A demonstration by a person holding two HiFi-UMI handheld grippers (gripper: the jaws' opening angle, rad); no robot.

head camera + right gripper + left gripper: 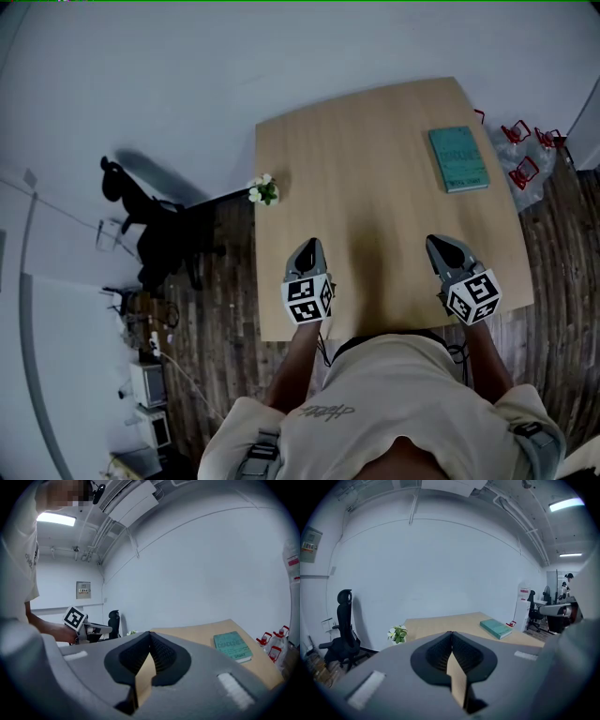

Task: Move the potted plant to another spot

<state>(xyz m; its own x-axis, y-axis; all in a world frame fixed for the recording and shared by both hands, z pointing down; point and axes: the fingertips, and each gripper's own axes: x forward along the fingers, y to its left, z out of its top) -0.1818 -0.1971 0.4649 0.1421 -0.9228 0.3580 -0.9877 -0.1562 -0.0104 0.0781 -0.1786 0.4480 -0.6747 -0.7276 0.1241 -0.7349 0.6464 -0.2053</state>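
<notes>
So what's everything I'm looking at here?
table: one, light wood, centre, against a white wall
potted plant: one, green with white flowers, at the table's left edge
book: one, teal, lying flat towards the table's far right
office chair: one, black, on the floor left of the table
bottles: several, clear with red parts, on the floor right of the table
left gripper: grey, shut, empty, over the table's near left
right gripper: grey, shut, empty, over the table's near right
</notes>
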